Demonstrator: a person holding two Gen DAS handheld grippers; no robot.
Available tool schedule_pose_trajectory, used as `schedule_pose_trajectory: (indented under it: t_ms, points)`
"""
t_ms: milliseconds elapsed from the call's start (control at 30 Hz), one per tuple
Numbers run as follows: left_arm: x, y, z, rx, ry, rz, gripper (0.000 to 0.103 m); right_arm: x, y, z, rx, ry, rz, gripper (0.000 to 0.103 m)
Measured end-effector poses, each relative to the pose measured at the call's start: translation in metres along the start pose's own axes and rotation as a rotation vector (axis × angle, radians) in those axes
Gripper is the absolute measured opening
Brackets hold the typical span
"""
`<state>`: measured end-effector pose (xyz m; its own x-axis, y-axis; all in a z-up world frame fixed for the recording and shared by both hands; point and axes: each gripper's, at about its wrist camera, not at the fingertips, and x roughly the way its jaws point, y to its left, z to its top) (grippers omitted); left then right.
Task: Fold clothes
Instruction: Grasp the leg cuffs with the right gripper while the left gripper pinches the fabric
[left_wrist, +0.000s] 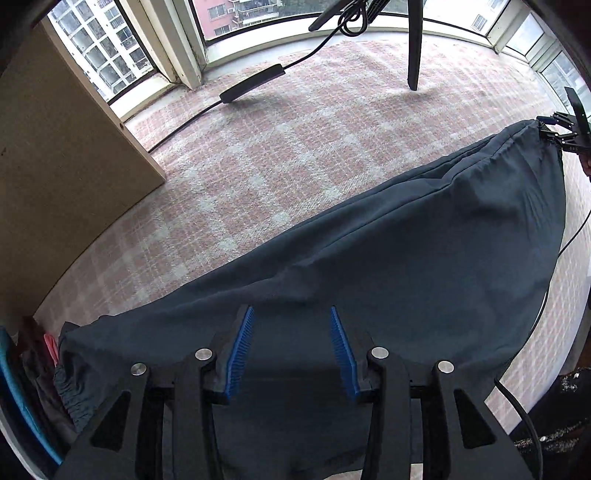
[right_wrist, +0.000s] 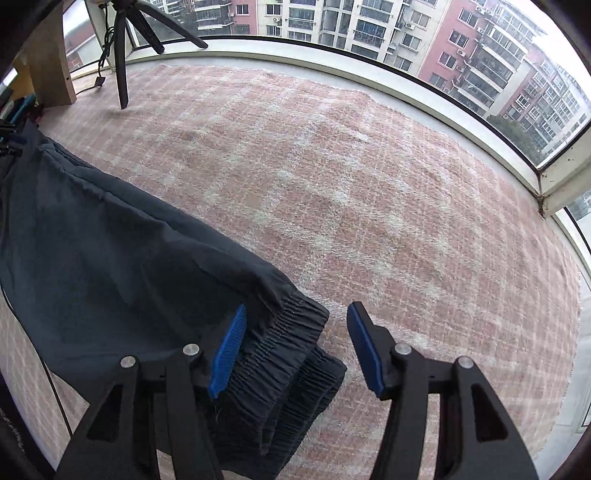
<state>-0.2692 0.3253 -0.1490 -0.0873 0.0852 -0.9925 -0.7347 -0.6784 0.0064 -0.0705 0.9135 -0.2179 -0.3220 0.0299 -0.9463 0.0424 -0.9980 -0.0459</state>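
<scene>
Both pairs of jaws stand apart, clamped on nothing. The left gripper (left_wrist: 291, 347) points down over the trousers (left_wrist: 369, 266), its blue ribbed pads (left_wrist: 240, 354) spread with flat cloth showing between them and neither pad pressing on it. The right gripper (right_wrist: 295, 347) hangs over the elastic cuffs (right_wrist: 288, 354); its left pad (right_wrist: 227, 350) lies at the edge of the gathered cloth, while the right pad sits clear over the rug (right_wrist: 369, 184).

The trousers lie stretched long across the rug, dark slate-blue, of thin woven cloth with a raised seam running lengthwise and soft creases. In the right view two cuffs are stacked, one over the other, both tightly shirred. In the left view another gathered edge (left_wrist: 64, 391) shows at the near left end, and the right gripper (left_wrist: 557, 129) appears at the far end of the cloth.

The rug is rough and nubbly, checked in faded pink and off-white. A black tripod leg (left_wrist: 413, 48) stands on it well beyond the trousers, with a black cable (left_wrist: 251, 85) and its inline block trailing across the rug toward a tan board panel (left_wrist: 62, 158). Another cable (left_wrist: 532, 332) curves along the right side. Red and blue cloth (left_wrist: 44, 347) is bunched at the left edge. A curved window (right_wrist: 443, 48) rims the far side, with apartment blocks outside.
</scene>
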Motion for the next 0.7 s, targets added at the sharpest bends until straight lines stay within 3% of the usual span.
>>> schedule_pose_trajectory:
  t_ms: [33, 67, 100, 167, 300, 500, 600, 633, 700]
  points:
    - [0.001, -0.002, 0.001, 0.023, -0.002, 0.011, 0.043, 0.001, 0.005, -0.001, -0.020, -0.001, -0.002, 0.046]
    - [0.002, -0.004, 0.002, 0.052, -0.003, 0.023, 0.044, 0.001, 0.010, -0.002, -0.046, -0.001, -0.025, 0.033]
    - [0.003, -0.008, 0.004, 0.082, -0.003, 0.035, 0.044, -0.001, 0.012, -0.002, -0.058, -0.007, -0.043, 0.027]
    - [0.002, -0.016, 0.006, 0.145, -0.009, 0.032, 0.044, -0.009, 0.015, -0.004, -0.062, -0.027, -0.058, 0.022]
    - [0.003, -0.037, 0.011, 0.249, -0.039, 0.045, 0.045, -0.031, 0.013, -0.008, -0.020, -0.071, -0.073, 0.022]
    - [0.013, -0.079, 0.027, 0.385, -0.109, 0.003, 0.044, -0.051, 0.019, -0.011, -0.011, -0.078, -0.093, 0.022]
    - [0.023, -0.093, 0.031, 0.436, -0.099, -0.006, 0.043, -0.053, 0.020, -0.012, -0.010, -0.076, -0.104, 0.022]
    - [0.027, -0.094, 0.031, 0.440, -0.090, -0.004, 0.041, -0.052, 0.022, -0.009, -0.007, -0.076, -0.106, 0.022]
    - [0.034, -0.093, 0.033, 0.425, -0.062, -0.018, 0.018, -0.051, 0.023, -0.008, 0.000, -0.083, -0.111, 0.022]
